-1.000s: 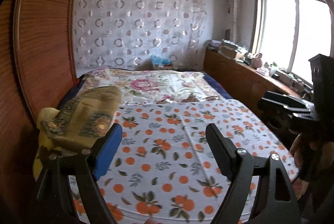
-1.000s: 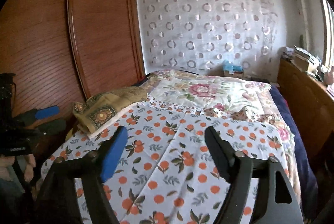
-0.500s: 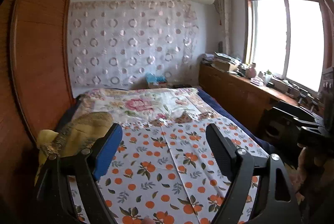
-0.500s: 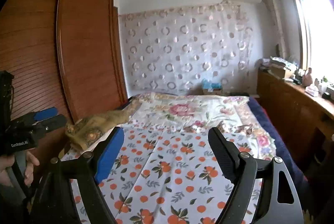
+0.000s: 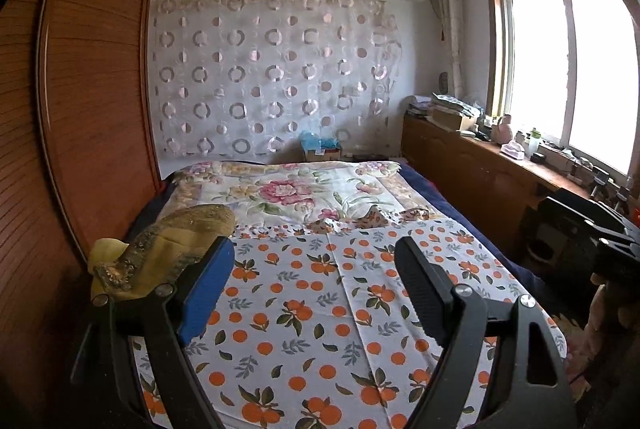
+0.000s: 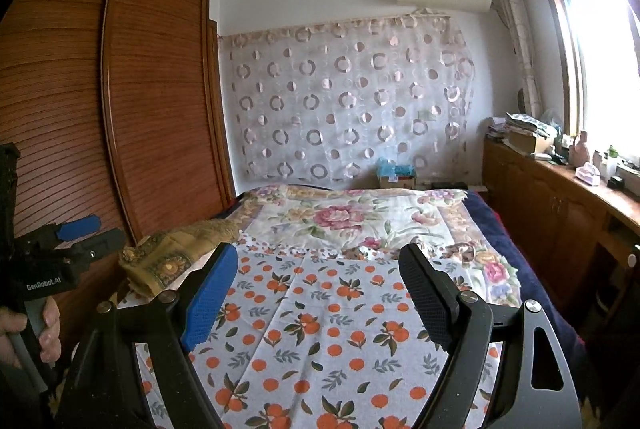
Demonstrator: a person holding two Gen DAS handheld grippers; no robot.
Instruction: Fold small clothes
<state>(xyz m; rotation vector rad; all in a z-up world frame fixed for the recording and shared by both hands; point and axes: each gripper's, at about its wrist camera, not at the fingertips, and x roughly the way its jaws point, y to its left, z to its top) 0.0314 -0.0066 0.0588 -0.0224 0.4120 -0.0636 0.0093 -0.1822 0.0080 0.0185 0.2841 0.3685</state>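
A folded yellow-brown patterned garment (image 5: 168, 249) lies at the left edge of the bed, beside the wardrobe; the right wrist view shows the same garment (image 6: 176, 257). My left gripper (image 5: 316, 265) hovers open above the orange-print sheet (image 5: 320, 309), nothing between its fingers, the garment just left of its blue pad. My right gripper (image 6: 320, 273) is also open and empty over the sheet (image 6: 320, 329). The left gripper (image 6: 90, 239) shows at the left edge of the right wrist view, held by a hand (image 6: 44, 333). The right gripper's body (image 5: 584, 225) shows at the right of the left wrist view.
A wooden wardrobe (image 5: 80, 109) runs along the bed's left side. A floral quilt (image 5: 288, 189) covers the far half of the bed. A low wooden cabinet (image 5: 480, 165) with clutter stands under the window on the right. A circle-print curtain (image 5: 272, 77) hangs on the far wall.
Both views have tilted upward, so the bed sits lower in frame and the ceiling shows. Both grippers stayed open and empty. The garment has not moved.
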